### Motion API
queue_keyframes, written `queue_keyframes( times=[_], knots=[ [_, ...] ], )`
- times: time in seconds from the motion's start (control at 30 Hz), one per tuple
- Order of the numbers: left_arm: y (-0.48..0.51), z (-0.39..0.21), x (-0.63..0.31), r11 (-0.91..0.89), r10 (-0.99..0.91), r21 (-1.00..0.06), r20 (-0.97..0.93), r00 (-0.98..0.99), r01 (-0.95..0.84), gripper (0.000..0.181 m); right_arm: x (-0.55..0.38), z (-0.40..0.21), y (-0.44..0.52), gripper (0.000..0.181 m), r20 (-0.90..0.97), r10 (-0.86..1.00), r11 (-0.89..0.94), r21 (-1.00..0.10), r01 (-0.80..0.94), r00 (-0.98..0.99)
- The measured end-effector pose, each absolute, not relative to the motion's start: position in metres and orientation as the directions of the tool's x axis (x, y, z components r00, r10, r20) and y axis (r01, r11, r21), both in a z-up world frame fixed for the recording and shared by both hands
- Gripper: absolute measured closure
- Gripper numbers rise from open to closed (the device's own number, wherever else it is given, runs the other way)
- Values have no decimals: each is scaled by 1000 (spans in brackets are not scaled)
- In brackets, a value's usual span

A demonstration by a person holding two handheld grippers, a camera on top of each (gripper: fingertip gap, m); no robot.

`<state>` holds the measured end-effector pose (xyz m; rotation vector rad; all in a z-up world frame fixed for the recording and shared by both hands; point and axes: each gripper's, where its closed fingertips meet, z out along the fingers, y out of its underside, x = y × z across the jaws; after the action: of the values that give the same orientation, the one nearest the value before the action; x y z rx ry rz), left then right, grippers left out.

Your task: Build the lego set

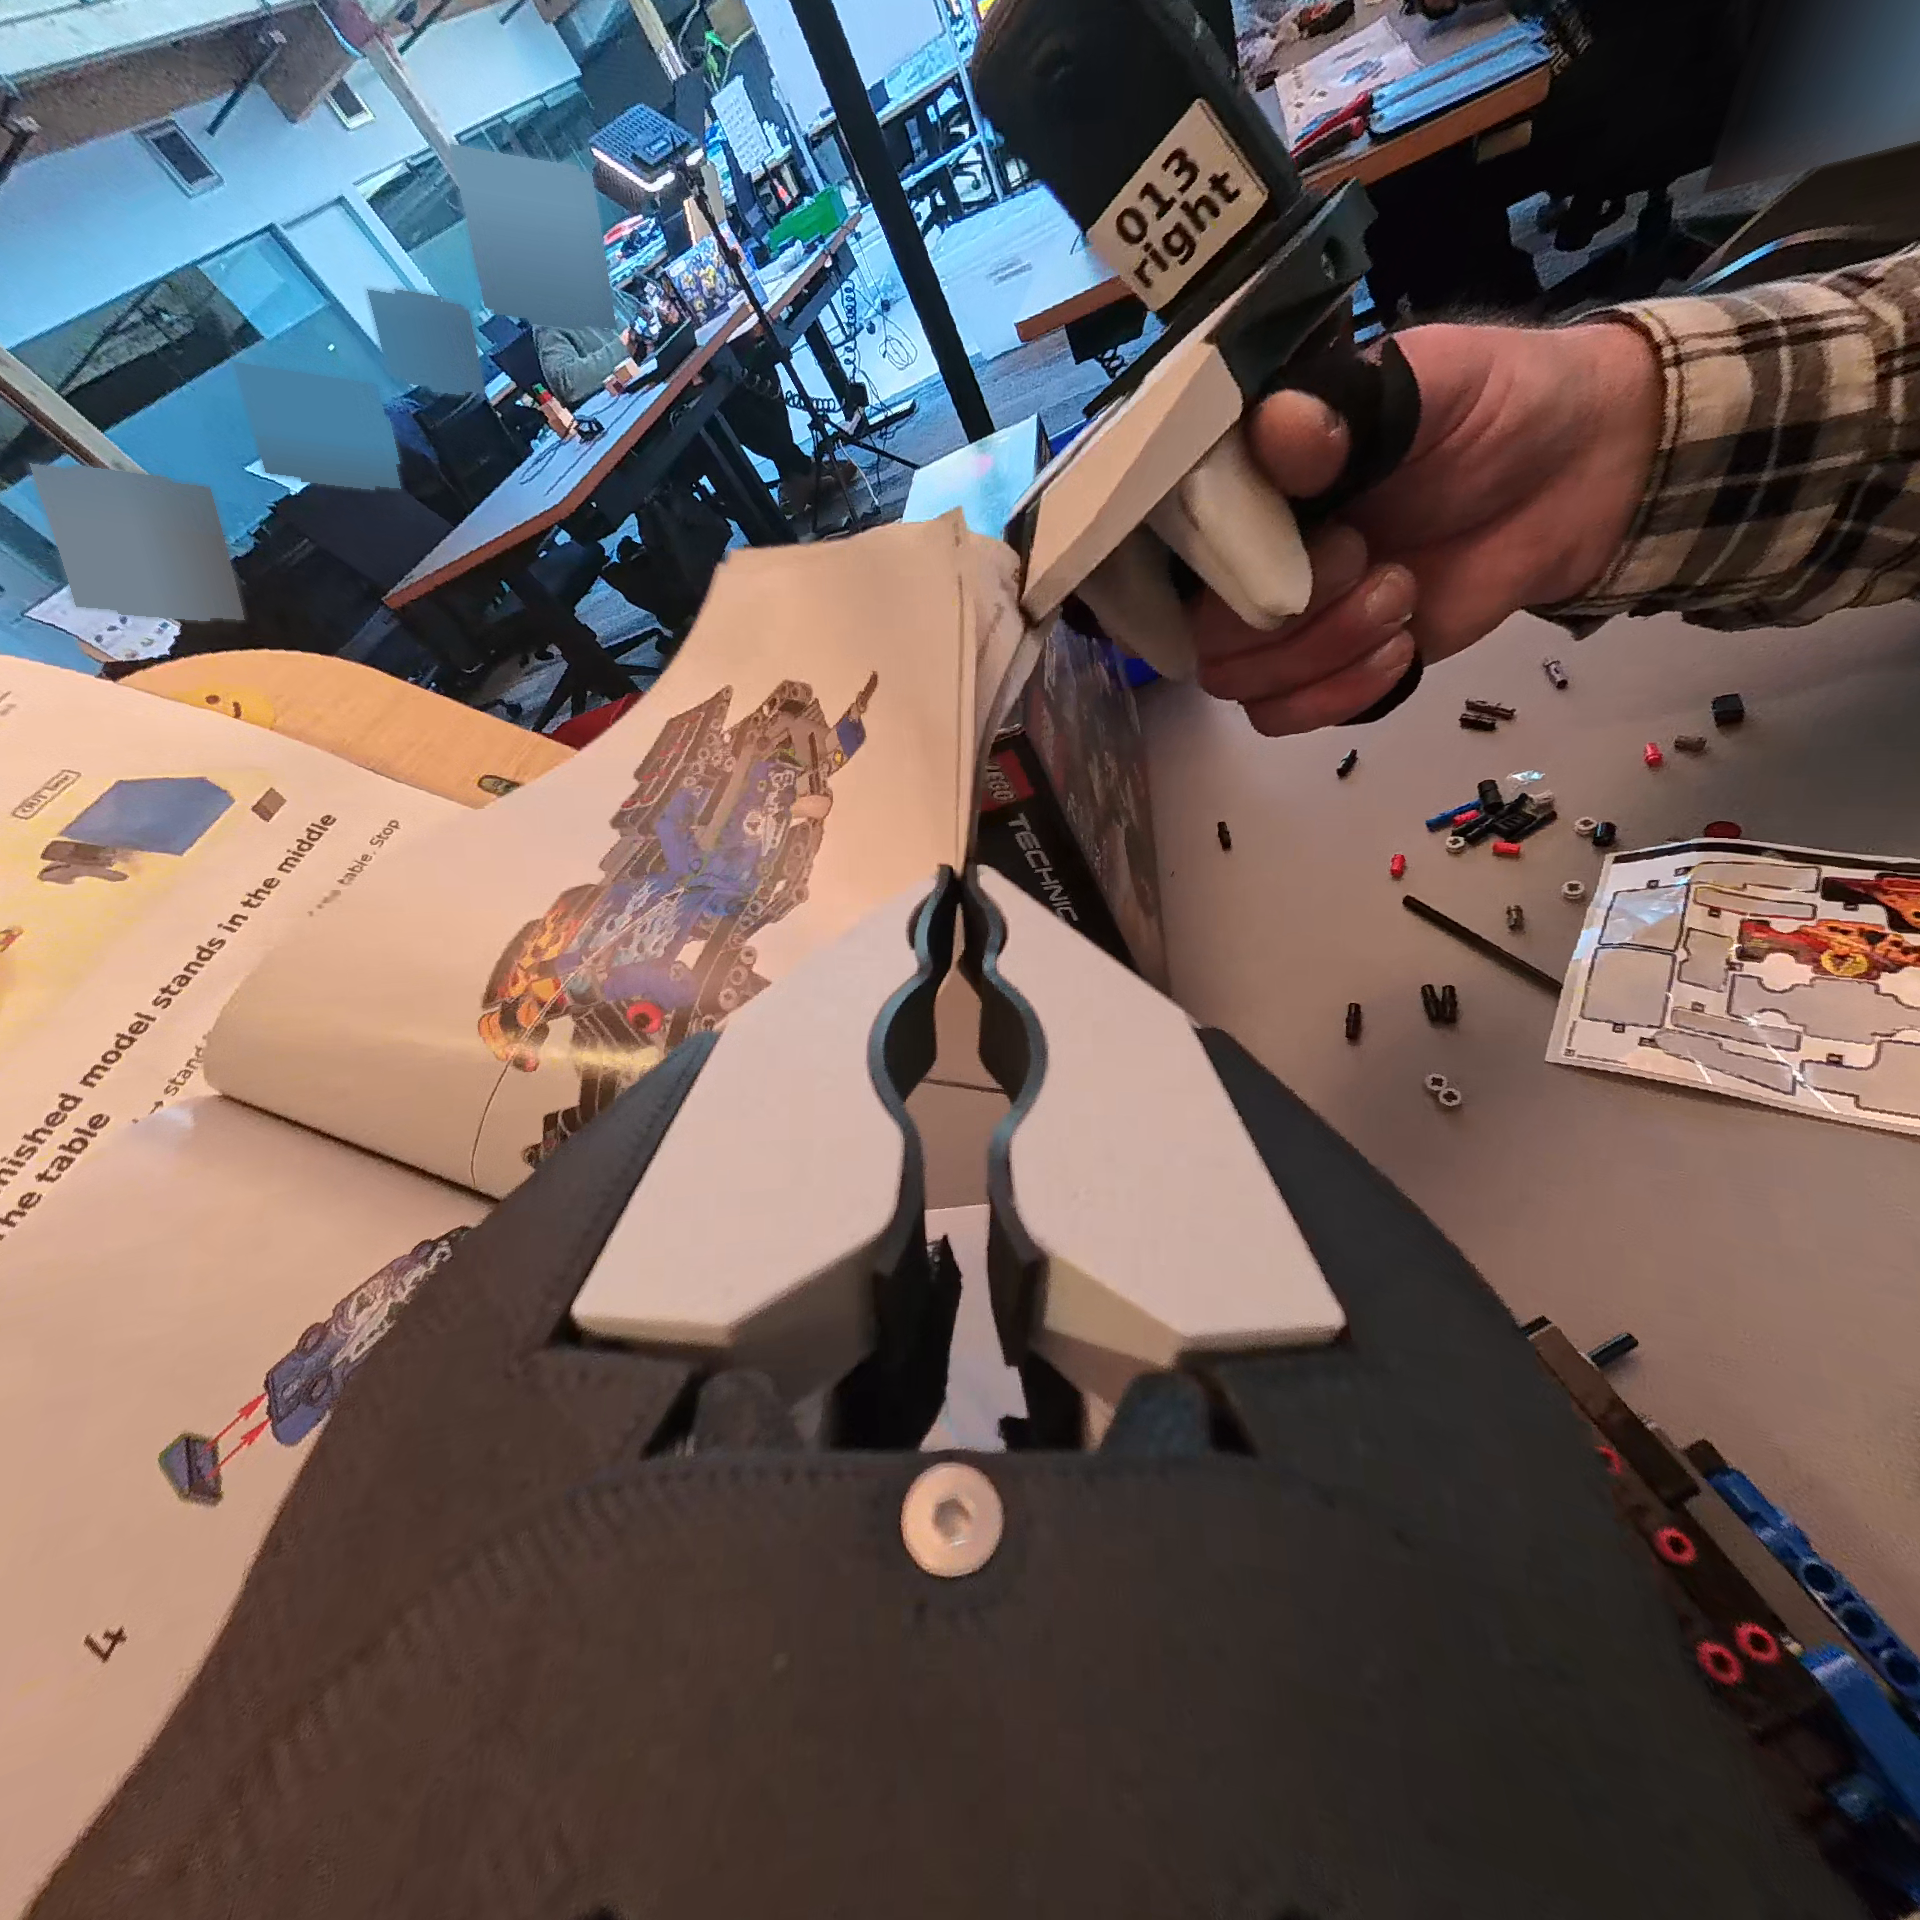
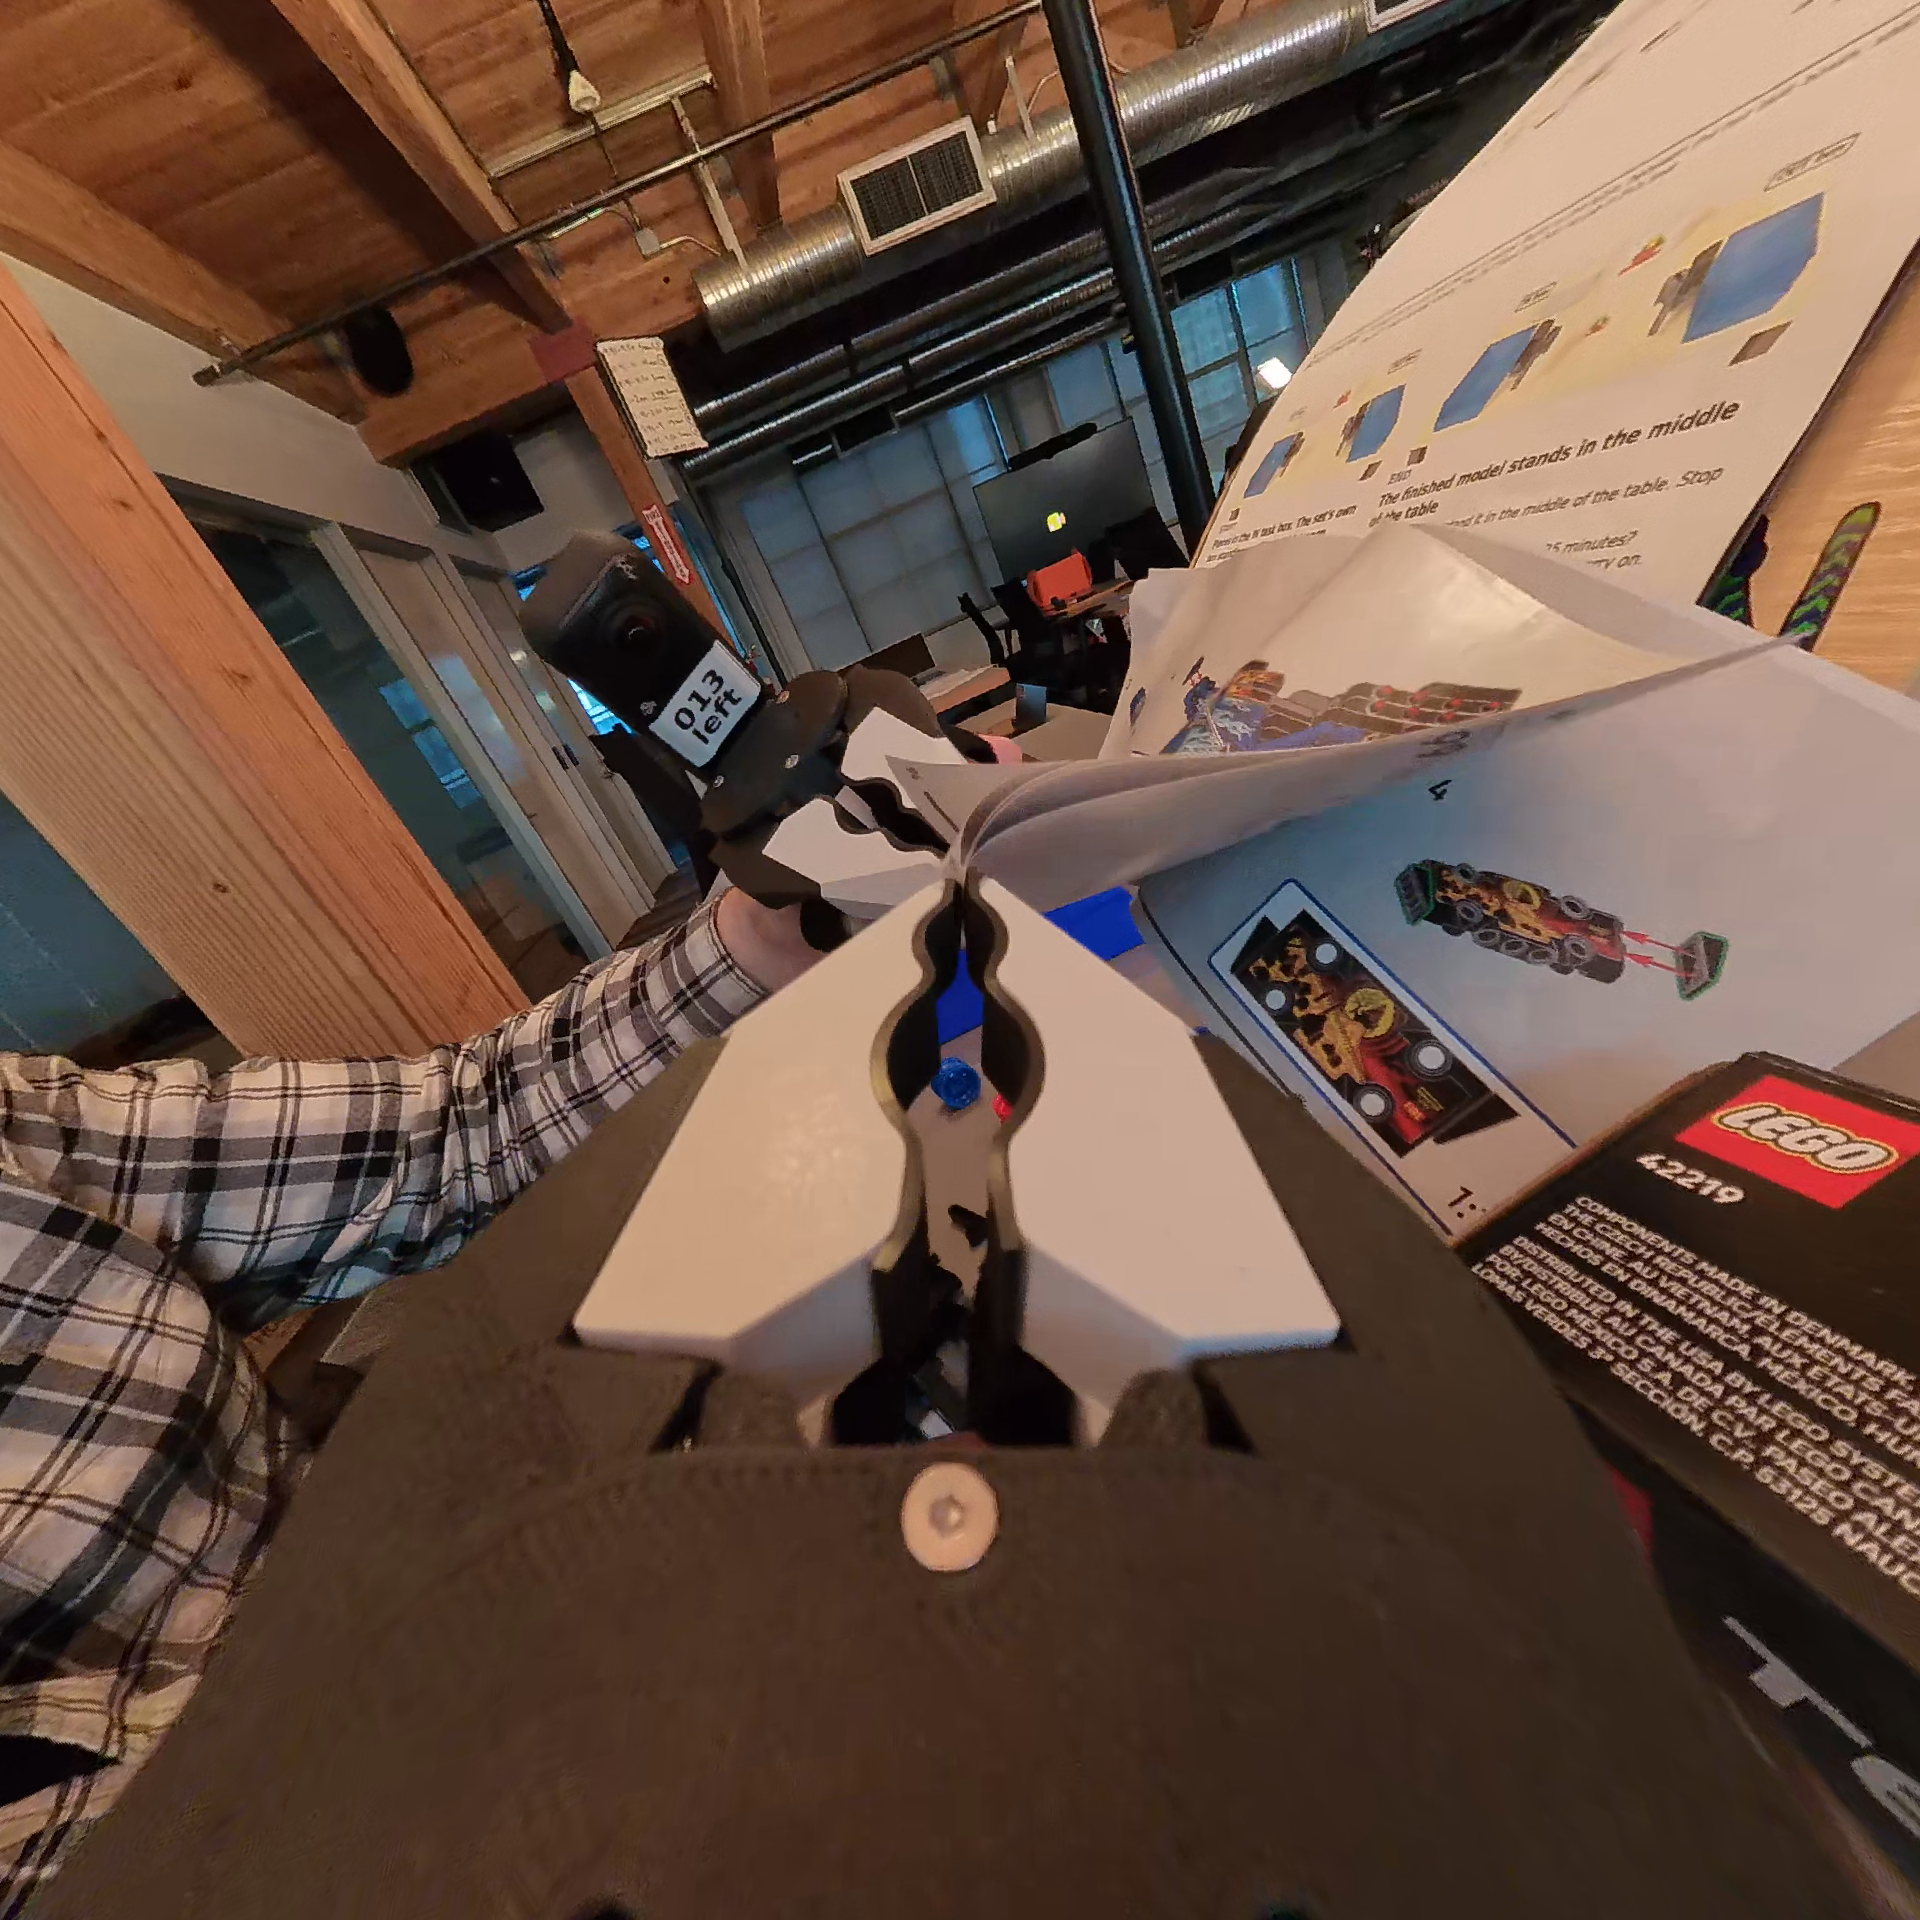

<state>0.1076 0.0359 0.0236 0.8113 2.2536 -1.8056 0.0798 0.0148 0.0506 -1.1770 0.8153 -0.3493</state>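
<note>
Left wrist view: both grippers pinch thin glossy booklet pages.

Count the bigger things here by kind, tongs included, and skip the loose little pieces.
instruction booklet: 1
tongs: 2, the left tongs and the right tongs, both pinching the booklet's pages
sticker sheet: 1
large printed sheet: 1
set box: 1
blue and black beam assembly: 1
Total: 7
</note>
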Motion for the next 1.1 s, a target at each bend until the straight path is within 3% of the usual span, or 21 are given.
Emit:
queue_keyframes(
  times=[0.23,0.33,0.43,0.5,0.87,1.1],
  knots=[
    [30,36,92,137,320,-868,-418,-850,478,150,79,48,18,181,-315,-679,296,-944,-145,663],
    [21,39,87,161,304,-852,-438,-846,499,145,80,47,23,181,-284,-689,257,-956,-143,667],
    [19,49,80,138,311,-886,-386,-869,443,155,80,46,27,181,-256,-701,221,-965,-138,665],
    [21,54,77,123,326,-912,-335,-884,391,181,80,45,27,181,-241,-710,202,-970,-135,662],
    [91,98,158,-17,-20,-980,-197,-980,197,181,85,33,-11,181,-166,-869,90,-979,-182,466],
    [157,93,216,-119,-205,-989,-57,-977,82,181,80,40,-29,173,-100,-930,33,-981,-189,354]
  ],
)
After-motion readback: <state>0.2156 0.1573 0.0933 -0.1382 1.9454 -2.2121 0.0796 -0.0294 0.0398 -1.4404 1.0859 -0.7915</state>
